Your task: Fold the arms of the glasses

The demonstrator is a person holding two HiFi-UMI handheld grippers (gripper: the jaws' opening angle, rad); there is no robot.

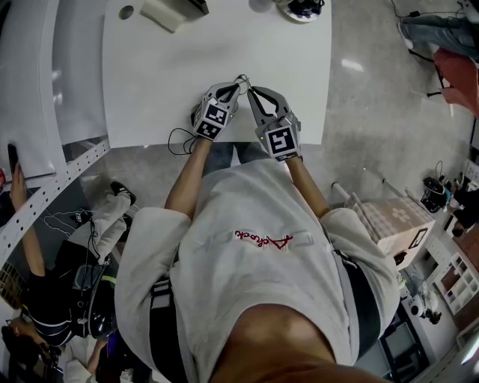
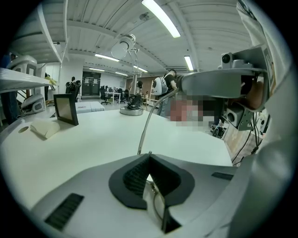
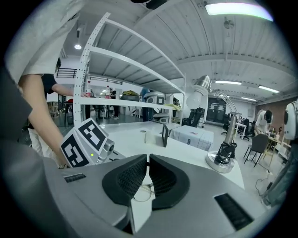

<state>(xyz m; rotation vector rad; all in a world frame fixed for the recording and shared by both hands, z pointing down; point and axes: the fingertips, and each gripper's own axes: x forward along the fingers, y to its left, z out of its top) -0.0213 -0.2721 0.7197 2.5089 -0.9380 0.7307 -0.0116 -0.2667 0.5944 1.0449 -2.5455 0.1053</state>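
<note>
Left gripper [image 1: 235,87] and right gripper [image 1: 252,92] meet above the table's [image 1: 165,82] near edge, both pinching the wire-framed glasses [image 2: 157,204], one arm [image 2: 145,123] projecting beyond the left jaws.

In the head view the glasses [image 1: 242,78] showed only as a thin wire at upper centre, where the left gripper [image 1: 236,85] and the right gripper [image 1: 252,90] met. Their lenses and hinges were too small to tell. At the top edge a pale box [image 1: 171,12] and a dark round thing [image 1: 302,7] were cut off, neither identifiable. In the left gripper view the pads [image 2: 134,179] covered most of the frame — only a lens rim [image 2: 157,205] showed low in the gap, and one arm [image 2: 145,132] rose above. In the right gripper view, at lower centre, part of one lens [image 3: 142,191] peeked beneath the pads [image 3: 129,179] — the rest stayed hidden.
</note>
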